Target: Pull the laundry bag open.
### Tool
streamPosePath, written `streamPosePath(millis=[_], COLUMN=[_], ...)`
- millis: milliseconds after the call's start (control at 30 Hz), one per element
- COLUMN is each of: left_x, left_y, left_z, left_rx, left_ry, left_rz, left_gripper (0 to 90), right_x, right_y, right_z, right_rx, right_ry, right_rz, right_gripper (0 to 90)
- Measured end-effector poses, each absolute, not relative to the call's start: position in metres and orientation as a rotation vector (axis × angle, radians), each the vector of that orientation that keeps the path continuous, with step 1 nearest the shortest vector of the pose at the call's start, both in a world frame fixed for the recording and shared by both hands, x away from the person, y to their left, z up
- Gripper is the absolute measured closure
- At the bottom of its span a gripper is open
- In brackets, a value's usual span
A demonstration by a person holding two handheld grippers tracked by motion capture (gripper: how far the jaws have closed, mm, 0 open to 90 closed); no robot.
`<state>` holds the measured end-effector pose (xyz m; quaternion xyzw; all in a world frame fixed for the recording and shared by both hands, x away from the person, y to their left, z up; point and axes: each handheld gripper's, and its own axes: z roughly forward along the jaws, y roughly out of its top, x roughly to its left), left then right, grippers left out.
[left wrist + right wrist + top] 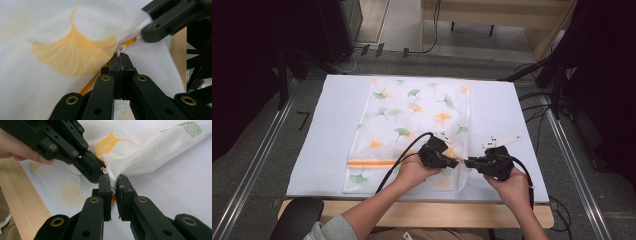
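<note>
A white mesh bag [412, 115] printed with green and orange ginkgo leaves lies on the white mat [327, 150]; its near right corner is lifted. An orange zipper [130, 42] runs along the near end. My left gripper [456, 162] is shut on the small white zipper pull [120, 51], seen again as the zipper pull [103, 170] at the left gripper's tip [90, 170]. My right gripper [113, 182] is shut on the bag's fabric [140, 152] right beside the pull, tips nearly touching the left gripper's. The right gripper [155, 30] shows at the upper right of the left gripper view.
The mat covers a wooden table whose front edge [22, 202] is just behind the hands. A chair back [299, 215] stands at the near left. Dark stands and cables [557, 90] line the floor on both sides.
</note>
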<state>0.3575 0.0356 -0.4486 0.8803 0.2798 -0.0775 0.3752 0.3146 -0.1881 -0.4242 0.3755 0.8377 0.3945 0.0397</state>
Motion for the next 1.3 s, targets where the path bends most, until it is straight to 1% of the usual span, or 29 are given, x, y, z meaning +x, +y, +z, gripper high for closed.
streamPosePath(millis=[233, 700, 833, 1300], left_x=[0.363, 0.362, 0.361, 0.363], left_y=[0.050, 0.049, 0.048, 0.051], left_z=[-0.451, -0.451, -0.449, -0.450], left_rx=[2.258, 2.248, 2.228, 2.257], left_ry=[0.752, 0.754, 0.752, 0.765], left_rz=[-0.205, -0.209, -0.241, -0.219], left_gripper=[90.0, 90.0, 90.0, 90.0], right_x=[0.315, 0.315, 0.315, 0.315], right_y=[-0.192, -0.191, -0.193, -0.191], right_z=[-0.424, -0.425, -0.425, -0.425], right_rx=[1.156, 1.159, 1.173, 1.162], right_ry=[2.554, 2.551, 2.547, 2.555], right_rz=[1.209, 1.206, 1.213, 1.209], right_gripper=[84.6, 84.1, 83.9, 84.0])
